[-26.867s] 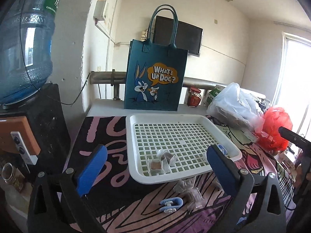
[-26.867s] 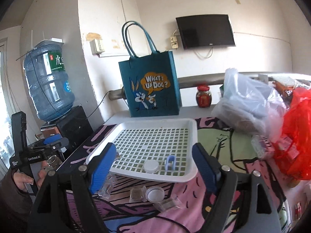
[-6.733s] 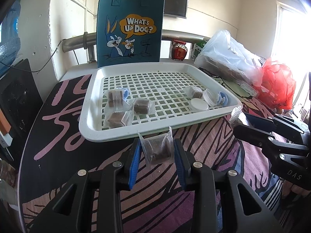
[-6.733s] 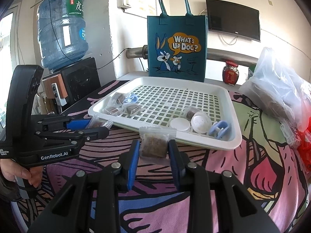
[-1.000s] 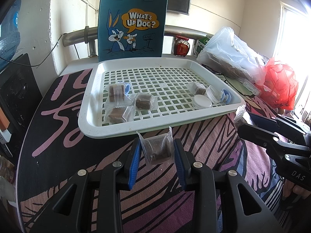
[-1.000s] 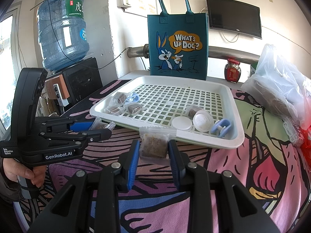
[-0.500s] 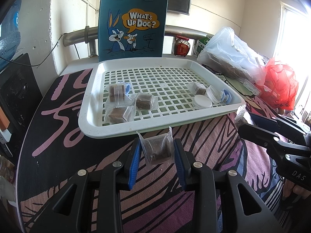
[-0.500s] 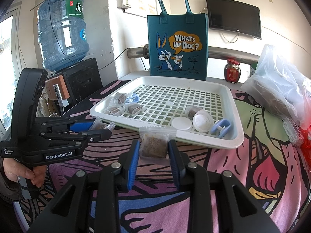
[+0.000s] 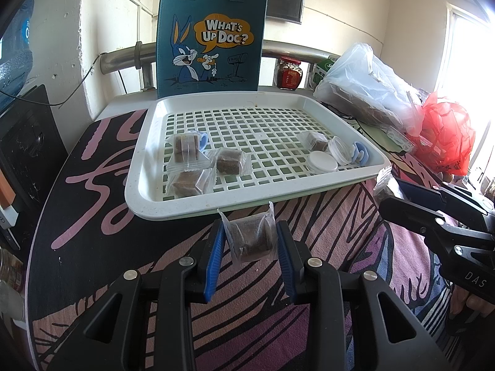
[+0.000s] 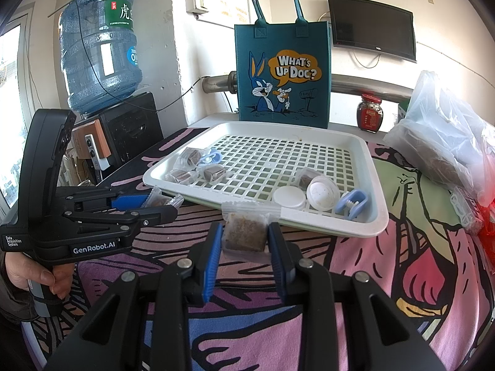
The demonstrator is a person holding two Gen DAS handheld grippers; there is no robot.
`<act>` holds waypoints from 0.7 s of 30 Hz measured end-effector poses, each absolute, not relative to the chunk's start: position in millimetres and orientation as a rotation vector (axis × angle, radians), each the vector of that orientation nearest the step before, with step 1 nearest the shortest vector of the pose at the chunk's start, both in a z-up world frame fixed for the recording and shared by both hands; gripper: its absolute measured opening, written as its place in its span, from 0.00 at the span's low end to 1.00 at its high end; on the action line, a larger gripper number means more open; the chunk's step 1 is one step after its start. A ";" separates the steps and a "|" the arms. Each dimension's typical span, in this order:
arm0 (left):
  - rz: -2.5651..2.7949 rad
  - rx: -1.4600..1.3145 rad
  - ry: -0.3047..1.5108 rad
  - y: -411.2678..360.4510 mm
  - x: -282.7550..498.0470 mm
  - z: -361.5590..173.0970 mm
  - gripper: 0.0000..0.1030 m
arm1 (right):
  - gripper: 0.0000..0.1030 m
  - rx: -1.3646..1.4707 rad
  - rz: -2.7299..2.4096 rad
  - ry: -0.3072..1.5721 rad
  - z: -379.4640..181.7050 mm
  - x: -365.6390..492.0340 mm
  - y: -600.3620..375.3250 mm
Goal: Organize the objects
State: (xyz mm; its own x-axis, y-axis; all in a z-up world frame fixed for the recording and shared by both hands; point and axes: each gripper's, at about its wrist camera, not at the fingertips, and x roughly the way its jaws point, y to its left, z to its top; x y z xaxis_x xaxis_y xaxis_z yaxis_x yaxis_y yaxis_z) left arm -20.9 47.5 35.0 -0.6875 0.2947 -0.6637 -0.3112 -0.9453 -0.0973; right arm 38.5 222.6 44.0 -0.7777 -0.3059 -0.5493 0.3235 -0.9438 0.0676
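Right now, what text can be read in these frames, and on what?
"WHAT'S UP DOC?": tote bag
"GenRobot.AI": left gripper body
"Data Acquisition System": same body, tiny
"DAS": right gripper body
Two Chinese characters, the second cut off: water jug label
Jar label, TV logo: too small

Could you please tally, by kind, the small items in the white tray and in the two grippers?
Wrapped brown cubes: 6, with 4 in the tray, 1 in the left gripper, 1 in the right gripper
White round lids: 2
Blue clips: 2
Total: 10
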 end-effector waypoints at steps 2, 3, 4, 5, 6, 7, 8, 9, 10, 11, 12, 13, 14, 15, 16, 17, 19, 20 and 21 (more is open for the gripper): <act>2.617 -1.024 0.033 47.6 -20.9 35.0 0.31 | 0.29 0.822 -2.683 0.043 44.0 39.2 221.8; 2.617 -1.024 0.033 47.6 -20.9 35.0 0.31 | 0.29 0.821 -2.683 0.043 44.1 39.4 221.7; 2.617 -1.024 0.033 47.5 -20.6 34.9 0.31 | 0.29 0.821 -2.683 0.043 44.1 38.8 222.2; 2.617 -1.023 0.033 47.3 -20.2 34.8 0.31 | 0.29 0.821 -2.683 0.043 44.1 38.4 222.7; 2.617 -1.024 0.033 47.6 -20.8 35.0 0.31 | 0.29 0.821 -2.683 0.043 44.1 39.2 221.6; 2.617 -1.024 0.033 47.3 -20.1 34.7 0.31 | 0.29 0.821 -2.683 0.043 44.1 38.7 222.3; 2.617 -1.024 0.033 47.6 -20.7 35.0 0.31 | 0.29 0.821 -2.683 0.044 44.1 38.4 222.8; 2.617 -1.024 0.033 47.6 -20.7 35.0 0.31 | 0.29 0.821 -2.683 0.044 44.2 38.3 222.8; 2.617 -1.024 0.033 47.5 -20.5 34.9 0.31 | 0.29 0.821 -2.683 0.044 44.1 38.6 222.4; 2.617 -1.024 0.033 47.6 -20.8 35.0 0.31 | 0.29 0.821 -2.683 0.044 44.1 38.9 222.0; 2.617 -1.024 0.033 47.6 -20.8 35.0 0.31 | 0.29 0.821 -2.683 0.044 44.2 38.2 223.0; 2.617 -1.024 0.033 47.5 -20.6 34.9 0.31 | 0.29 0.822 -2.683 0.043 44.1 38.6 222.5; 2.617 -1.024 0.033 47.6 -20.9 35.1 0.31 | 0.29 0.822 -2.683 0.043 44.2 38.2 223.1; 2.617 -1.024 0.033 47.6 -20.9 35.1 0.31 | 0.29 0.821 -2.683 0.043 44.2 38.3 223.1; 2.617 -1.024 0.033 47.5 -20.7 35.0 0.31 | 0.29 0.821 -2.683 0.042 44.1 39.1 222.1; 2.617 -1.024 0.033 47.7 -21.0 35.2 0.31 | 0.29 0.821 -2.683 0.043 44.2 38.2 223.2; 2.617 -1.025 0.033 47.5 -20.8 35.1 0.31 | 0.29 0.821 -2.683 0.043 44.1 38.5 222.9; 2.617 -1.024 0.033 47.7 -21.0 35.3 0.31 | 0.29 0.821 -2.683 0.043 44.1 38.8 222.6; 2.617 -1.025 0.033 47.7 -21.0 35.2 0.31 | 0.29 0.821 -2.683 0.043 44.2 38.1 223.4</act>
State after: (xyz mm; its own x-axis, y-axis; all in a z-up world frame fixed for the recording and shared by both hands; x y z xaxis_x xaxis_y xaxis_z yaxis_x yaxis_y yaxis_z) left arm -21.0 47.7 35.2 -0.6870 0.2945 -0.6643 -0.3112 -0.9454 -0.0973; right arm 38.1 223.4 44.2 -0.7777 -0.3060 -0.5491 0.3235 -0.9438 0.0678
